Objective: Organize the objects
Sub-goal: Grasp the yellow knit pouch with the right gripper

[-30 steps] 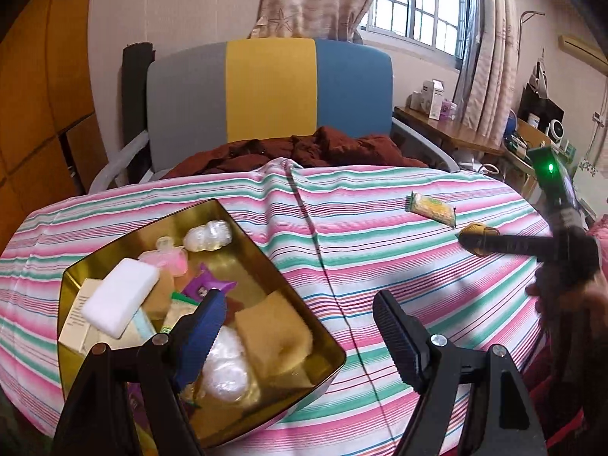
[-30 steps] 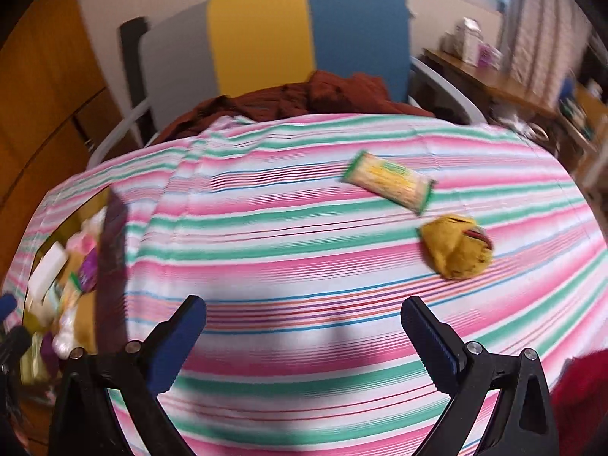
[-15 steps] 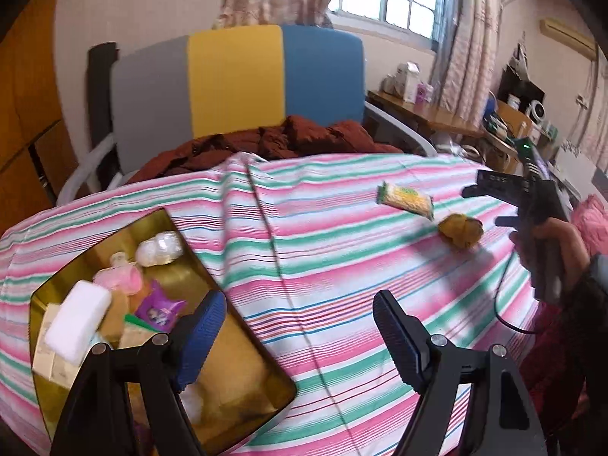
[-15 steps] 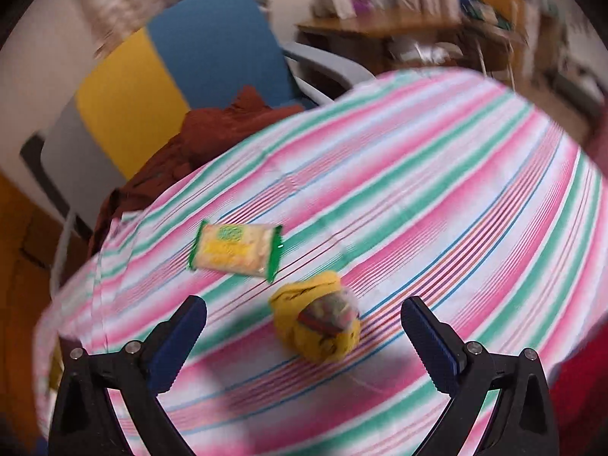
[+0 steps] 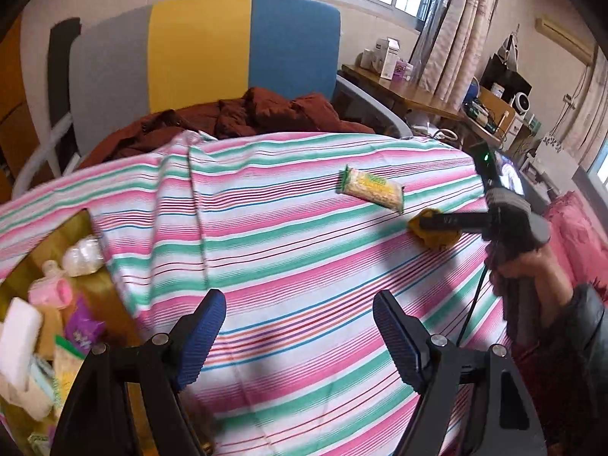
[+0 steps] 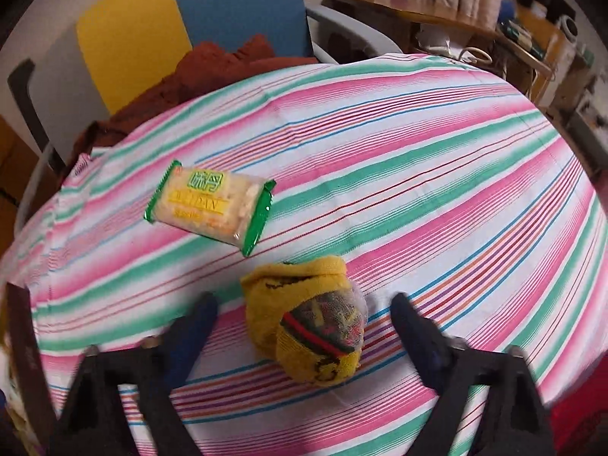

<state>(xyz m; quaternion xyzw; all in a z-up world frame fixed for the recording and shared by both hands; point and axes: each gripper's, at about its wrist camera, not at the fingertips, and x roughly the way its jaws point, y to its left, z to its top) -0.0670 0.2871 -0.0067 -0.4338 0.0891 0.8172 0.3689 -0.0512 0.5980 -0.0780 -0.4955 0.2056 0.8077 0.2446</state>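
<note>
Right tool point(image 6: 300, 315) wide open, empty, fingers either side of the yellow sock bundle point(image 6: 304, 326) on the striped surface point(image 6: 437, 190); contact unclear through blur. Bundle looks soft, light, compressible: pinch across its middle. Left tool point(image 5: 300, 330) open, empty, near the gold tray point(image 5: 81, 220).

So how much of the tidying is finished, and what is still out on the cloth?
Mostly done: the gold tray already holds many small items. In hand: the right claw is open, its fingers either side of the yellow sock ball, not yet gripping. Left: that ball and the snack packet lying beside it on the striped cloth. The left claw is open and empty.
</note>
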